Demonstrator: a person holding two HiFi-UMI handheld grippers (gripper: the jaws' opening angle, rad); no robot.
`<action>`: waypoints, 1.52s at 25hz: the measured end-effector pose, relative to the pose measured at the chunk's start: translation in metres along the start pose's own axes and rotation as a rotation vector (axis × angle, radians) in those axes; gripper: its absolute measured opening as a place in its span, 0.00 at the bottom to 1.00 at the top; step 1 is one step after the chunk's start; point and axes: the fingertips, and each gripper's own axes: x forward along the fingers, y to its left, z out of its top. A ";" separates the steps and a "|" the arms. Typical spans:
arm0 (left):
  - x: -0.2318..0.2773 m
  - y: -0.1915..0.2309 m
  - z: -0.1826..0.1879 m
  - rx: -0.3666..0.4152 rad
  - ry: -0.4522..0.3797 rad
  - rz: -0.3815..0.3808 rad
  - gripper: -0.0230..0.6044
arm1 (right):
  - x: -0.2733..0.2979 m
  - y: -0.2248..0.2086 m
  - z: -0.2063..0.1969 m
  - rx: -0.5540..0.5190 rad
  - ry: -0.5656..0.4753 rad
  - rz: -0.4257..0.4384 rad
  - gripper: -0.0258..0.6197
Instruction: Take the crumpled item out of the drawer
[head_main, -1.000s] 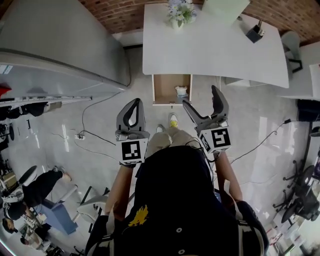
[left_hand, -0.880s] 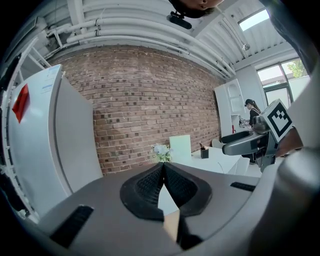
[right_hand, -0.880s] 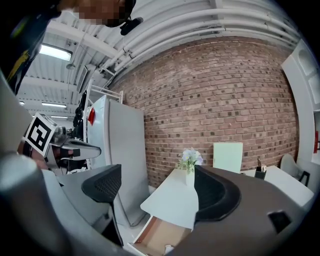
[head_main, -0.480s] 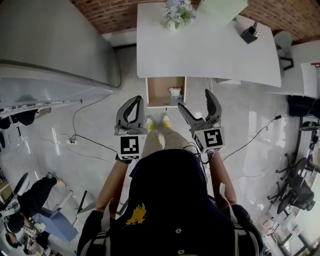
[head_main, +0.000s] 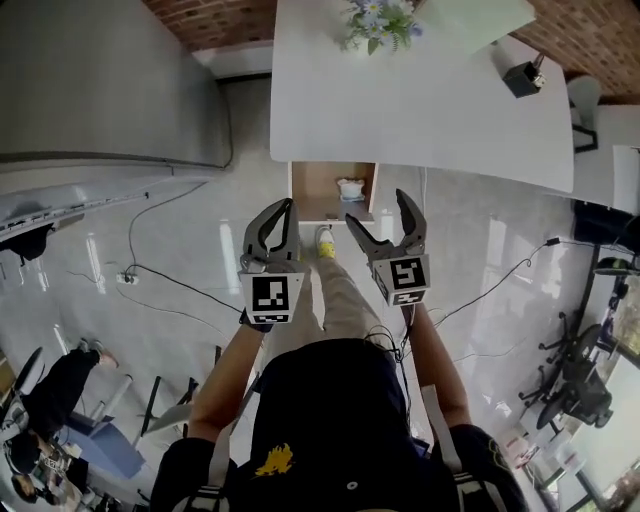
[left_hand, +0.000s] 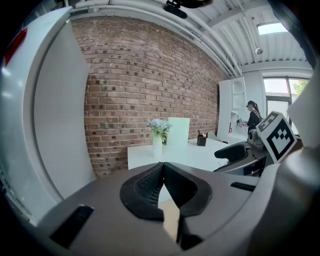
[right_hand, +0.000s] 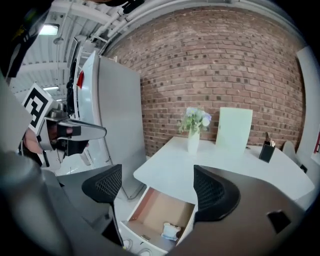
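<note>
**Finger state.** The right gripper (head_main: 378, 211) has its fingers (right_hand: 104, 186) released and spread wide. Nothing is between them; the right gripper view shows only the drawer (right_hand: 156, 209) through the gap. The left gripper (head_main: 286, 210) has its fingers (left_hand: 145, 186) clenched tip to tip, with nothing held.

**Target location.** The crumpled item (right_hand: 170, 231) is a small pale wad lying on the drawer floor. It sits toward the drawer's right side, near the front panel. The drawer is pulled out from under the white table (head_main: 400, 95). Nothing else can be made out inside the drawer.

**Governing relation.** The item lies ahead of and below the right fingers, and falls inside their open span in the right gripper view. In the head view it sits just beyond the right gripper's inner fingertip. The left gripper is offset toward the drawer's left half, so the right gripper is the nearer one and is already set to receive. The item is compact; no long axis can be told at this range, so finger orientation looks uncritical.

**Arm pose.** Both forearms reach forward, parallel, with the grippers side by side above the floor on the near side of the drawer front. The marker cubes face up. Both grippers are apart from the drawer.

**Expected requirement.** A forward and downward reach, clearing the front panel.
</note>
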 end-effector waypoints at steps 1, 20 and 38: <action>0.008 0.000 -0.009 -0.001 0.007 -0.002 0.07 | 0.011 -0.004 -0.013 0.002 0.022 -0.001 0.77; 0.097 0.025 -0.193 -0.083 0.145 0.033 0.07 | 0.184 -0.037 -0.285 -0.010 0.486 0.002 0.77; 0.114 0.009 -0.260 -0.121 0.181 0.020 0.07 | 0.238 -0.048 -0.421 -0.049 0.761 -0.046 0.77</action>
